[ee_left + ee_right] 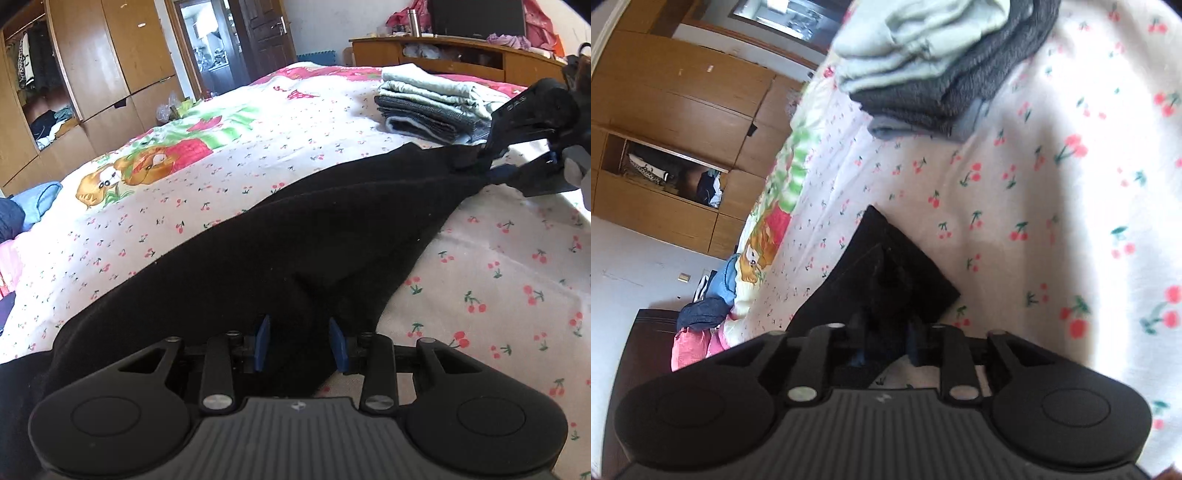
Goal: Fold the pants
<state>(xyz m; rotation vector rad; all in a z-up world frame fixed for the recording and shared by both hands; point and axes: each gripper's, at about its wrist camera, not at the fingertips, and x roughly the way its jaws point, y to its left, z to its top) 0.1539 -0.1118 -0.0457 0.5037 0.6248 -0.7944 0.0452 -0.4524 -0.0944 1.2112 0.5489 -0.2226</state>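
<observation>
Black pants (288, 236) lie stretched across the cherry-print bedsheet (498, 280). My left gripper (300, 343) has its blue pads either side of a bunched fold at the near end of the pants. My right gripper (491, 166) shows at the right of the left wrist view, shut on the far end of the pants. In the right wrist view that gripper (886, 332) clamps a black corner of the pants (886, 258), which sticks out beyond the fingers over the sheet (1052, 221).
A stack of folded clothes (432, 107), pale green on dark grey, sits on the bed just beyond the right gripper; it also shows in the right wrist view (942, 62). A wooden wardrobe (92, 74), a door and a cluttered headboard shelf (443, 51) surround the bed.
</observation>
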